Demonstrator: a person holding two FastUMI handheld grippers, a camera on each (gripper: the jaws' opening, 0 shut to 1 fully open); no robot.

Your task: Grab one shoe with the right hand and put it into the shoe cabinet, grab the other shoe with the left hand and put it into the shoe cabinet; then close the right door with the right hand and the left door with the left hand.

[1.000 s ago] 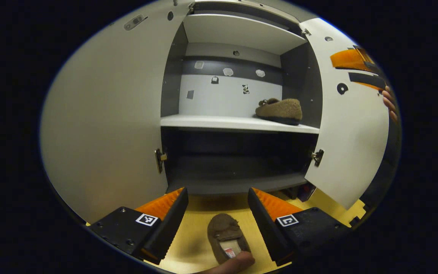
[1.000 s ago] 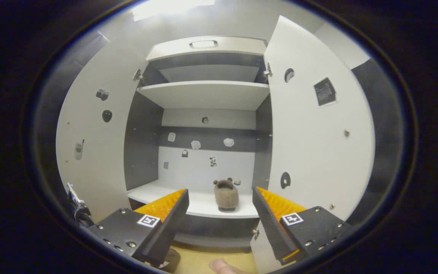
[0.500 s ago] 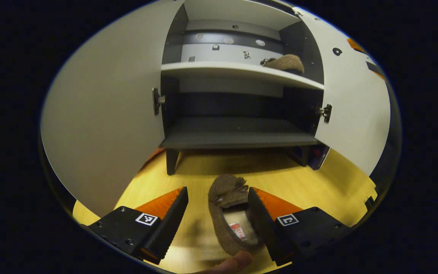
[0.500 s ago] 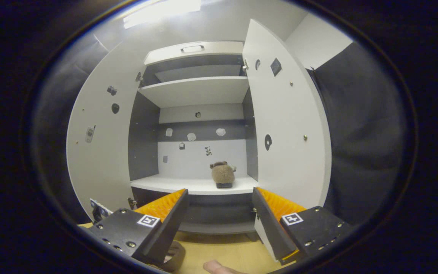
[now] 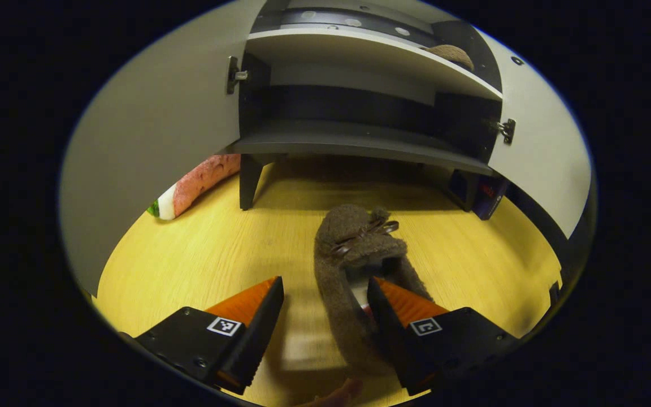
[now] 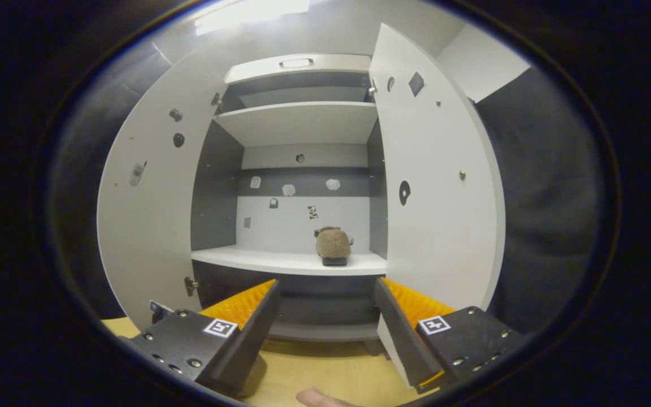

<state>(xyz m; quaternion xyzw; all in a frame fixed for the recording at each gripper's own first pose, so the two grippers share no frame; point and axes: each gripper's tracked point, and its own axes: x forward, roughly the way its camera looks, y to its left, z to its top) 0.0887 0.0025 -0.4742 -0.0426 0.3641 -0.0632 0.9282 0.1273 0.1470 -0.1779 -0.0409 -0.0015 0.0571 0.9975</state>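
Note:
A brown fuzzy slipper (image 5: 354,257) lies on the yellow wooden floor (image 5: 212,254), toe toward the shoe cabinet (image 5: 359,144). My left gripper (image 5: 325,316) is open and low over it, its right finger inside the shoe's opening and its left finger on the outer side of the slipper's wall. The other slipper (image 6: 333,245) stands on the white middle shelf (image 6: 280,261), at the right side; its top edge also shows as the second slipper (image 5: 450,53). My right gripper (image 6: 325,319) is open and holds nothing, well back from the cabinet. Both doors, the left door (image 6: 150,220) and the right door (image 6: 438,198), stand wide open.
The left door (image 5: 150,130) and right door (image 5: 540,152) flank the cabinet's dark bottom shelf. A pink and green soft object (image 5: 195,183) lies on the floor behind the left door. A fingertip (image 6: 320,398) shows at the bottom edge. Dark booth cloth (image 6: 546,198) hangs at right.
My left gripper has tilted down and dropped toward the floor slipper, which now sits between its fingers. My right gripper has backed away from the cabinet.

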